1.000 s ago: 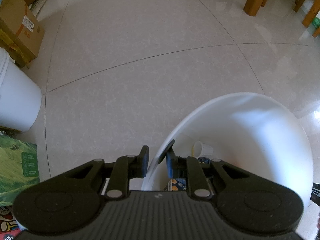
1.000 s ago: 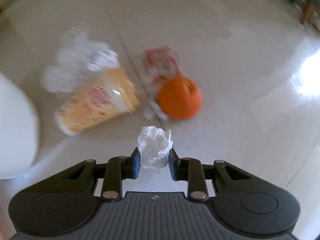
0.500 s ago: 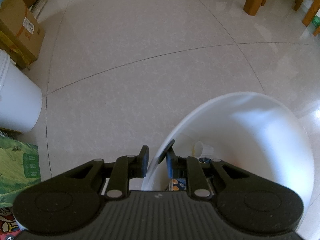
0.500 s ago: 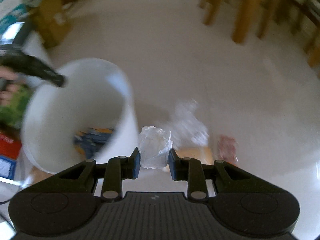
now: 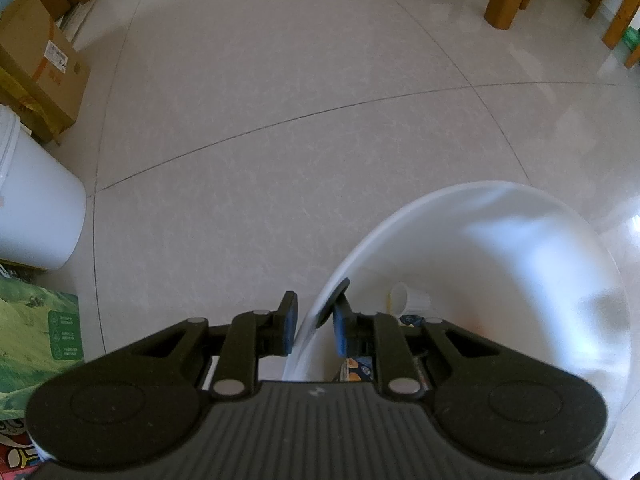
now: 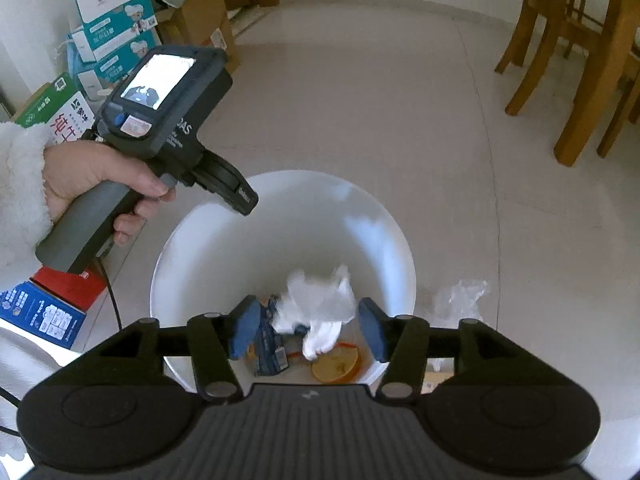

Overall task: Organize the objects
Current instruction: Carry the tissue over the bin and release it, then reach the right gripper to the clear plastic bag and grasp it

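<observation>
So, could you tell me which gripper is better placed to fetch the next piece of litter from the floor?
Right. The right gripper stands open, the tissue loose over the bucket. The left gripper is shut on the bucket's rim, steadying it.

Left wrist view: steeply downward from just behind the left tool (image 5: 314,322), close over the white bucket (image 5: 500,200) rim and tiled floor (image 5: 280,120). Right wrist view: from above, looking down into the same bucket (image 6: 224,236); it also shows the left tool's body.

A home: tiled floor (image 5: 280,128), wooden chairs (image 6: 568,60), stacked boxes (image 6: 116,20).
</observation>
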A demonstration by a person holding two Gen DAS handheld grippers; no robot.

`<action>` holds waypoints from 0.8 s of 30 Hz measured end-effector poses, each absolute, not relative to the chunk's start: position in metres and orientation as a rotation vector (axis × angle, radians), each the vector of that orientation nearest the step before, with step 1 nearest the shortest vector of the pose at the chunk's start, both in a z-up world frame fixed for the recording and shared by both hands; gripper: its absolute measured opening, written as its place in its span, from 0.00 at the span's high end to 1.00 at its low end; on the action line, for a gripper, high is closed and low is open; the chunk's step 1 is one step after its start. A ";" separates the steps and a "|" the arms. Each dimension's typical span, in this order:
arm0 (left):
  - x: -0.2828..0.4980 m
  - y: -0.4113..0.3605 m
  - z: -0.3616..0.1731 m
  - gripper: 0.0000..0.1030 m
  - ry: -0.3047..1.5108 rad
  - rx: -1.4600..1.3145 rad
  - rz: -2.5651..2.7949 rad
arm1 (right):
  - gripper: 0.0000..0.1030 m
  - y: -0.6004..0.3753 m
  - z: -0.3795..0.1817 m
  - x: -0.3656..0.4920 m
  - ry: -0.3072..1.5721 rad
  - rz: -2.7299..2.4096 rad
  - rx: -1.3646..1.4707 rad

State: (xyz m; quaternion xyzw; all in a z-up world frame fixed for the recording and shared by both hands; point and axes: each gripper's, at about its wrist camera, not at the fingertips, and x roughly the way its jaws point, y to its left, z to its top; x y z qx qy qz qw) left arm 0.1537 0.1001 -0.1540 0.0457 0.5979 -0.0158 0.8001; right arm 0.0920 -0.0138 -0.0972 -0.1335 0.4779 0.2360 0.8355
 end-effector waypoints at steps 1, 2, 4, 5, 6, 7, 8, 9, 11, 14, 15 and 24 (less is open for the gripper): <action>0.154 0.100 -0.154 0.84 1.283 0.097 -0.034 | 0.35 -0.016 -0.098 0.093 1.012 0.498 -0.278; 0.154 0.100 -0.154 0.84 1.283 0.095 -0.035 | 0.32 -0.018 -0.099 0.096 1.011 0.486 -0.274; 0.154 0.102 -0.154 0.84 1.283 0.091 -0.040 | 0.30 -0.023 -0.100 0.097 1.002 0.460 -0.281; 0.154 0.102 -0.154 0.84 1.284 0.087 -0.041 | 0.27 -0.028 -0.100 0.098 0.996 0.441 -0.282; 0.154 0.103 -0.155 0.84 1.286 0.082 -0.044 | 0.24 -0.034 -0.101 0.100 0.994 0.423 -0.277; 0.154 0.104 -0.155 0.84 1.287 0.078 -0.045 | 0.22 -0.041 -0.101 0.103 0.990 0.407 -0.267; 0.154 0.105 -0.155 0.84 1.288 0.076 -0.047 | 0.20 -0.048 -0.102 0.106 0.982 0.385 -0.256; 0.154 0.105 -0.155 0.84 1.288 0.077 -0.049 | 0.20 -0.058 -0.103 0.110 0.974 0.362 -0.246; 0.154 0.106 -0.155 0.84 1.287 0.077 -0.052 | 0.19 -0.075 -0.108 0.117 0.965 0.325 -0.232; 0.154 0.106 -0.155 0.84 1.287 0.080 -0.053 | 0.12 -0.102 -0.123 0.132 0.959 0.273 -0.226; 0.154 0.106 -0.155 0.84 1.286 0.081 -0.053 | 0.11 -0.111 -0.130 0.136 0.952 0.245 -0.226; 0.156 0.106 -0.155 0.84 1.293 0.073 -0.051 | 0.03 -0.161 -0.225 0.166 1.035 0.186 -0.188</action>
